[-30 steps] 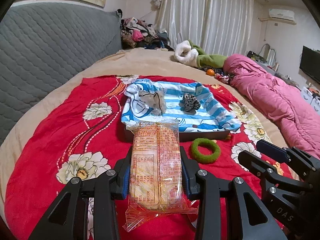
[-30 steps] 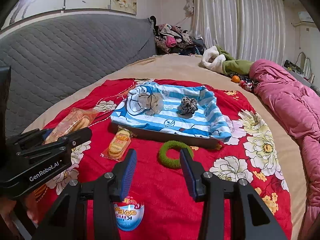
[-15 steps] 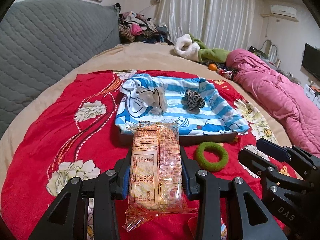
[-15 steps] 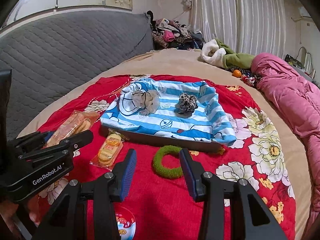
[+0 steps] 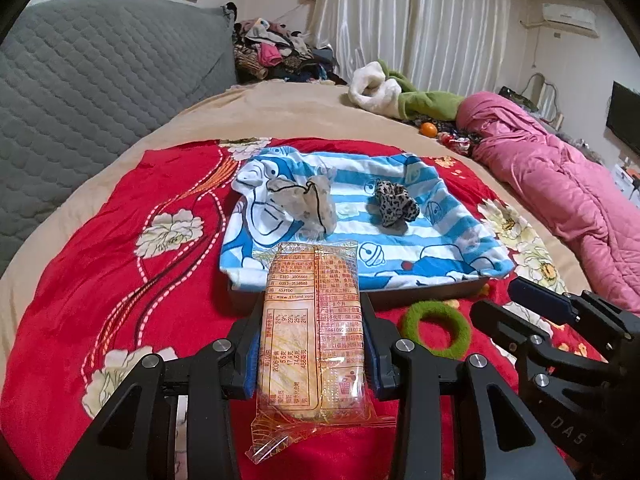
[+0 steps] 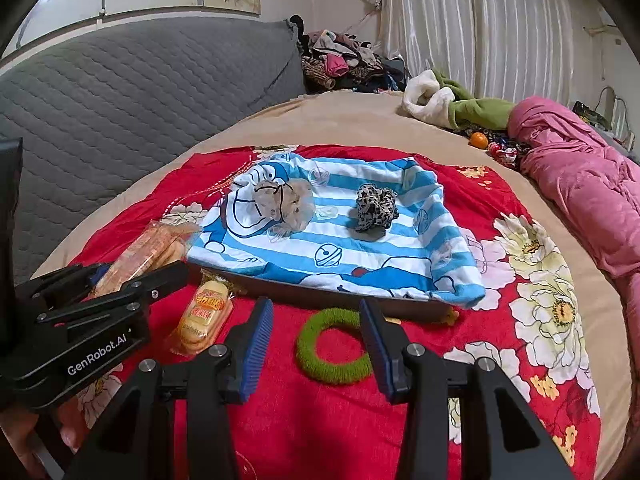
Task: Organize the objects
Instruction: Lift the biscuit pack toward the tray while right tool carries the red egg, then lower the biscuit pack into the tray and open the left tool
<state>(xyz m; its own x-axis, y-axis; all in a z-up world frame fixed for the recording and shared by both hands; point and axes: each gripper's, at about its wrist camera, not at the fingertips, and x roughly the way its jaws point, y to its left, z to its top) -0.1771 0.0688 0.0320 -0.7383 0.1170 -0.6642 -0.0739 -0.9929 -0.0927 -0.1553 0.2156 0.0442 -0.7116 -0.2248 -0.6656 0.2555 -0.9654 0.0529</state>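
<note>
The left hand-held gripper (image 5: pixel 312 354) was clamped on a packet (image 5: pixel 312 332); the right hand-held gripper (image 6: pixel 316 344), jaws apart and empty, pointed downward beside it.

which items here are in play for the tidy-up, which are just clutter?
In play: cracker pack held in left gripper; small snack pack; green ring; lined tray; two scrunchies.
Clutter: pink quilt; clothes pile; orange.

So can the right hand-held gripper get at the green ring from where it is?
Probably yes. The right hand-held gripper is open and empty, and the green ring lies flat on the red blanket just ahead of its fingertips, with nothing between.
</note>
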